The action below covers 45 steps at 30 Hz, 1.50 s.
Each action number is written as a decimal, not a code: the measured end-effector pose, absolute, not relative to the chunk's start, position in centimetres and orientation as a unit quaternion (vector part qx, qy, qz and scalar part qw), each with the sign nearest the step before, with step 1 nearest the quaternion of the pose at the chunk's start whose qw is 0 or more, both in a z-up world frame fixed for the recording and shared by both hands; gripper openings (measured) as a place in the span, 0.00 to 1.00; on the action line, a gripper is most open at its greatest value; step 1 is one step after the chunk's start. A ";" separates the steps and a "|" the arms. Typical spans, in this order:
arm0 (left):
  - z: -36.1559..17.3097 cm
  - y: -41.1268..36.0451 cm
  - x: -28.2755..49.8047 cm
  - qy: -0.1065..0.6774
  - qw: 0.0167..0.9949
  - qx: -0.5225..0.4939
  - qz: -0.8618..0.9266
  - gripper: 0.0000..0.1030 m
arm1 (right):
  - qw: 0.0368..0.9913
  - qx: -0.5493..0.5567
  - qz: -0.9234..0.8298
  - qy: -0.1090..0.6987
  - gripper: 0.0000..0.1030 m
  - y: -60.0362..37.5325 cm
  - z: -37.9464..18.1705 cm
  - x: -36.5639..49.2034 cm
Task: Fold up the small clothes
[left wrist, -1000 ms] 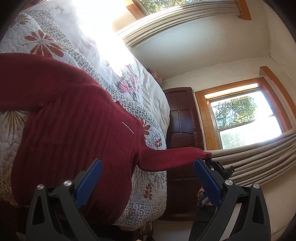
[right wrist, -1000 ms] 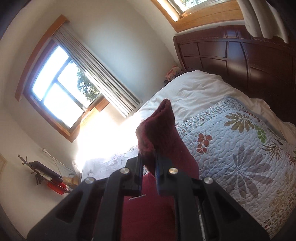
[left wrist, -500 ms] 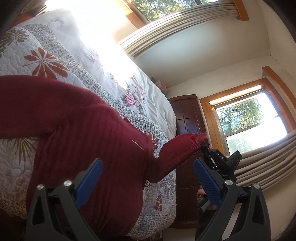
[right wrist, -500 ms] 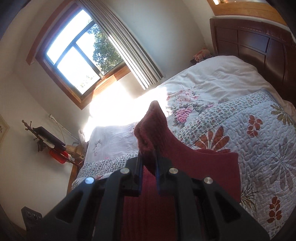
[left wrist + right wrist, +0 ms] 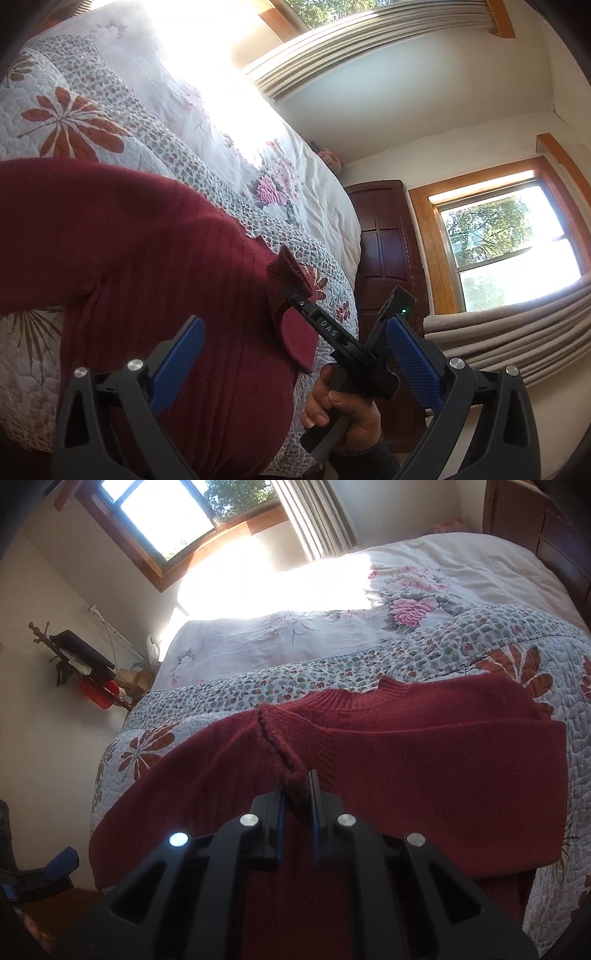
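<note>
A dark red ribbed knit sweater [image 5: 424, 760] lies spread flat, neckline away from the right wrist camera. One sleeve is folded across the chest, its ribbed cuff [image 5: 284, 753] raised slightly off the body. The other sleeve [image 5: 155, 786] stretches outward to the left.

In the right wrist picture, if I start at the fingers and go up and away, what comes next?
Red sweater cuff → sweater collar → leafy quilt → white rose bedcover → window.
</note>
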State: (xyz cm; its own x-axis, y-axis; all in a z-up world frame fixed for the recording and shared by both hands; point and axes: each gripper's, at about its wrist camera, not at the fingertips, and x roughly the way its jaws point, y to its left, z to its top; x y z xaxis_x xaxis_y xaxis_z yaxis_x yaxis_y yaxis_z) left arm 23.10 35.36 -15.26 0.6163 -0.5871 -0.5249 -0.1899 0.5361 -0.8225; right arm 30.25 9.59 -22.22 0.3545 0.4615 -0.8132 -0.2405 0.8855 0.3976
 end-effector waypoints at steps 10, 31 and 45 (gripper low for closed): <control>-22.5 34.0 29.6 0.502 0.706 -0.484 -0.122 0.96 | 0.788 0.060 0.241 0.563 0.35 11.1 -24.4 26.9; -29.1 27.7 37.2 0.654 0.669 -0.347 -0.073 0.32 | 0.754 0.220 0.215 0.580 0.51 0.8 -22.1 13.3; -21.0 30.3 37.0 0.597 0.736 -0.298 -0.113 0.05 | 0.753 0.229 0.209 0.581 0.51 0.4 -22.1 13.1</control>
